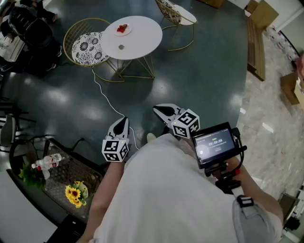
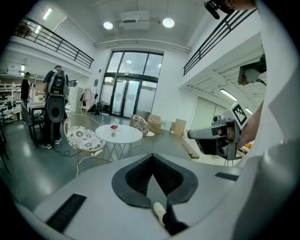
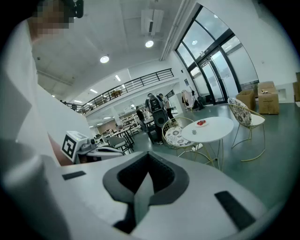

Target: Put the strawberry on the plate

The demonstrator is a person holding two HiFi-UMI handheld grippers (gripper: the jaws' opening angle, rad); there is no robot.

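Observation:
A red strawberry (image 1: 122, 29) lies on a small white plate (image 1: 127, 32) at the far side of a round white table (image 1: 137, 40). A small grey object (image 1: 121, 47) sits nearer the table's middle. Both grippers are held above the dark floor, well short of the table, with nothing in them. The left gripper (image 1: 123, 119) is shut and points at the table. The right gripper (image 1: 157, 110) beside it is shut too. In the left gripper view the strawberry (image 2: 113, 127) is small and far beyond the closed jaws. It is just as distant in the right gripper view, where the strawberry (image 3: 201, 123) shows on the table (image 3: 213, 129).
A wire chair with a patterned cushion (image 1: 88, 46) stands left of the table, another chair (image 1: 175, 12) behind it. A white cable (image 1: 107, 102) runs across the floor. A glass side table with sunflowers (image 1: 73, 192) is lower left. A small monitor (image 1: 216, 144) rides by the right hand.

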